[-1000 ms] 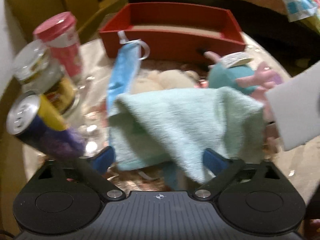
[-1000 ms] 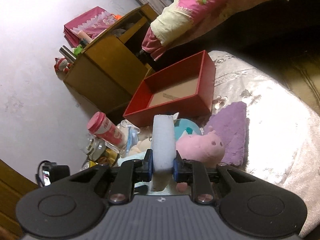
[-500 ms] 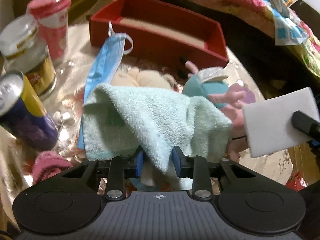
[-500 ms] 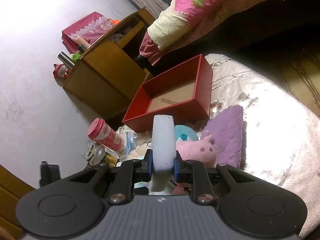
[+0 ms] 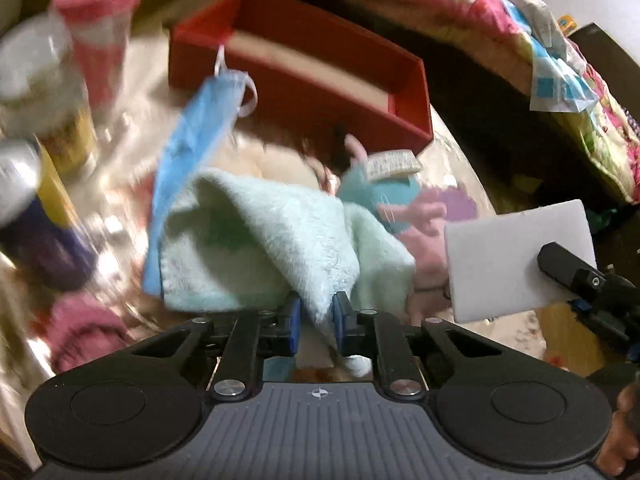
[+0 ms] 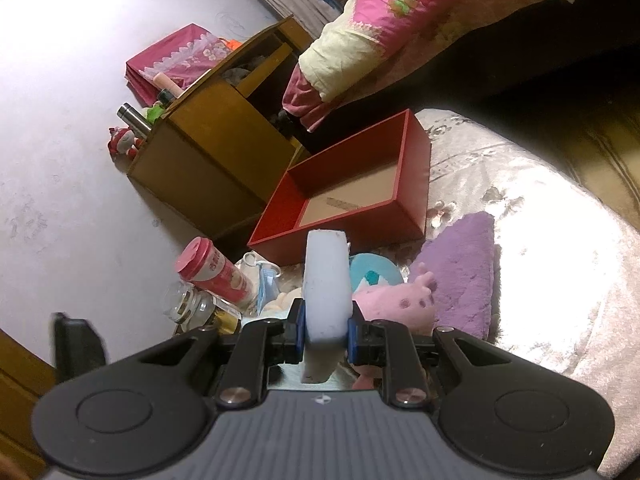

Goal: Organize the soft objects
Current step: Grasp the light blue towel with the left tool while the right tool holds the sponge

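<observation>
My left gripper [image 5: 314, 320] is shut on a corner of a pale green towel [image 5: 256, 248], which drapes over the pile in front. My right gripper [image 6: 325, 328] is shut on a white sponge block [image 6: 325, 280], held upright above the table; the block also shows in the left wrist view [image 5: 516, 256]. An open red box [image 6: 352, 200] stands behind the pile and shows in the left wrist view [image 5: 320, 76] too. A pink plush pig [image 6: 392, 300], a teal plush [image 6: 372, 274], a purple cloth [image 6: 460, 264] and a blue face mask [image 5: 196, 128] lie before the box.
A pink-capped cup [image 6: 216, 272], a glass jar [image 6: 188, 304] and a can [image 5: 28, 208] stand at the left of the table. A pink knit item [image 5: 88, 328] lies near the left gripper. A wooden cabinet [image 6: 208, 160] and bedding [image 6: 400, 8] stand behind.
My left gripper went from open around the towel to shut on its corner and has lifted it. My right gripper has risen slightly with the sponge.
</observation>
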Demonstrator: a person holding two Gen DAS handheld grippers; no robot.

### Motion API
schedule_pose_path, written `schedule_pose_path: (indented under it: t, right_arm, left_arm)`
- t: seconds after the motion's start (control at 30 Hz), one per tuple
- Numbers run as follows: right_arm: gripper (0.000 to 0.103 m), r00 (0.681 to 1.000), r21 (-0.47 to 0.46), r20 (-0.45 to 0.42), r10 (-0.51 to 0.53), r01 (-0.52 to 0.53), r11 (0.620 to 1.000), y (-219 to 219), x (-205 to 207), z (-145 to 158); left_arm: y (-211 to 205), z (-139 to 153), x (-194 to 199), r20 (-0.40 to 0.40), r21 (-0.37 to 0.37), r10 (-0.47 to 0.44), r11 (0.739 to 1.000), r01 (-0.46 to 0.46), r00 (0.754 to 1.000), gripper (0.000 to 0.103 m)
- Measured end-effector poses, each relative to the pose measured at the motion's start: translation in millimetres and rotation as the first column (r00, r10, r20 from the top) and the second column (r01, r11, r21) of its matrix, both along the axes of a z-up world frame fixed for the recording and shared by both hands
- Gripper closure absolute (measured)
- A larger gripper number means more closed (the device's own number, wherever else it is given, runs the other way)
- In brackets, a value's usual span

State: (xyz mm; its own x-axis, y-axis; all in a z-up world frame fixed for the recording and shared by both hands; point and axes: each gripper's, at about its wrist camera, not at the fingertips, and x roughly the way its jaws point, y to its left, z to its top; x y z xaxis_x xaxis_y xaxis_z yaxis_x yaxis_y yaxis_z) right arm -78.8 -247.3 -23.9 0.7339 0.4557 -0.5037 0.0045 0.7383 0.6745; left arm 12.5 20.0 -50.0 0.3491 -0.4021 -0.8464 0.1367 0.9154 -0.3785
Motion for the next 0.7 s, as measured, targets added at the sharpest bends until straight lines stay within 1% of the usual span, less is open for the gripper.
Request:
schedule_pose_path:
  t: [0.03, 0.07, 0.1, 0.13, 0.2, 0.27, 0.3, 0.33, 0.4, 0.43, 0.47, 0.5, 0.57, 0.6, 0.63, 0.7]
  right_arm:
    - [0.103, 1.0, 0.004, 0.001, -0.002, 0.002, 1.0, -1, 0, 0]
    - [0.103, 1.0, 0.008, 0.002, -0.005, 0.005, 1.0, -2, 0, 0]
    - [0.103, 1.0, 0.009, 0.004, -0.008, 0.008, 1.0, -3, 0, 0]
    - [0.103, 1.0, 0.009, 0.002, -0.012, 0.012, 1.0, -4, 0, 0]
    - [0.103, 1.0, 0.023, -0.007, -0.014, 0.015, 1.0, -5, 0, -1]
    - [0.103, 1.0, 0.029, -0.012, -0.012, 0.013, 0.999, -4, 0, -2]
    - [0.103, 1.0, 0.027, -0.013, -0.01, 0.011, 1.0, -4, 1, -2]
    - [0.103, 1.0, 0.023, -0.013, -0.007, 0.007, 1.0, -2, 1, -2]
    - [0.103, 1.0, 0.019, -0.009, -0.001, 0.001, 1.0, -1, 1, -2]
    - [0.103, 1.0, 0.015, -0.006, -0.002, 0.003, 1.0, -1, 1, -2]
    - [0.103, 1.0, 0.015, -0.006, -0.005, 0.005, 1.0, -1, 1, -2]
    - [0.103, 1.0, 0.019, -0.011, -0.004, 0.005, 1.0, -2, 2, -3]
    - [0.103, 1.0, 0.032, -0.017, 0.0, 0.0, 1.0, -2, 2, -4]
    - [0.103, 1.0, 0.028, -0.016, 0.0, 0.0, 1.0, -2, 3, -4]
    - [0.103, 1.0, 0.023, -0.014, -0.002, 0.002, 1.0, -2, 3, -4]
    - [0.103, 1.0, 0.022, -0.014, -0.009, 0.009, 1.0, -4, 3, -4]
  left_arm:
    - [2, 2, 0, -0.001, -0.025, 0.004, 1.0, -0.004, 1.0, 0.089]
    - [3, 7, 0, 0.016, -0.035, 0.007, 0.999, -0.006, 1.0, 0.089]
    - [3, 15, 0, 0.047, -0.036, 0.011, 0.999, -0.009, 0.999, 0.096]
    - [5, 19, 0, 0.066, -0.038, 0.013, 0.999, -0.011, 0.998, 0.1]
    - [10, 20, 3, 0.071, -0.037, 0.041, 0.999, -0.038, 0.997, 0.1]
    - [9, 10, 10, 0.044, -0.005, 0.06, 0.998, -0.06, 0.997, 0.099]
    - [8, 2, 14, 0.016, 0.024, 0.062, 0.998, -0.062, 0.998, 0.096]
    - [11, -5, 15, -0.018, 0.03, 0.086, 0.996, -0.085, 0.996, 0.092]
    - [23, -10, 17, -0.059, -0.003, 0.135, 0.991, -0.136, 0.989, 0.062]
    - [27, -11, 21, -0.062, -0.009, 0.171, 0.985, -0.172, 0.983, 0.059]
    - [29, -10, 24, -0.051, -0.008, 0.189, 0.982, -0.19, 0.981, 0.063]
    - [27, -9, 30, -0.042, -0.004, 0.186, 0.982, -0.186, 0.982, 0.067]
    - [19, -7, 37, -0.034, 0.002, 0.168, 0.986, -0.168, 0.985, 0.068]
    - [16, -4, 40, -0.028, 0.007, 0.167, 0.986, -0.167, 0.986, 0.072]
    - [14, -1, 40, -0.02, 0.007, 0.164, 0.986, -0.164, 0.986, 0.073]
    - [12, 6, 36, 0.005, 0.008, 0.15, 0.989, -0.15, 0.989, 0.082]
